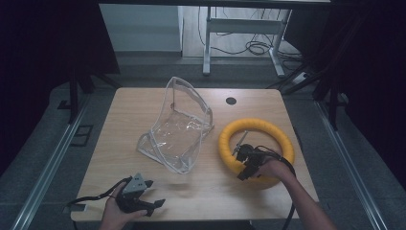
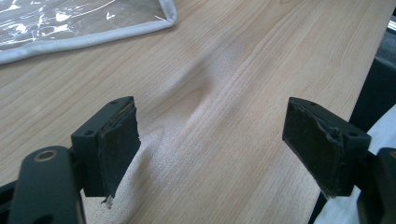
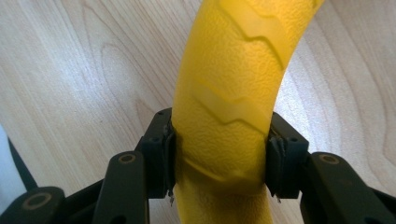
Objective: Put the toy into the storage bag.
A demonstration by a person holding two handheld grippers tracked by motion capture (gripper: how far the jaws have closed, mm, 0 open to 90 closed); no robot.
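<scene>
Right gripper (image 3: 219, 163): jaws clamped on the yellow ring (image 3: 233, 84)
Left gripper (image 2: 212, 149): jaws wide apart, holding nothing, over the table (image 2: 243, 70)
Clear pouch (image 1: 179, 127): mid-table

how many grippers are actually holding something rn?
1. The right gripper is clamped on the yellow ring; the left gripper is open over bare wooden table.

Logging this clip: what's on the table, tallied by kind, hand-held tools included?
Yellow ring, clamped in the right claw: 1
Clear plastic pouch: 1
Hand-held claws, counting the open left claw: 2
Total: 4
</scene>
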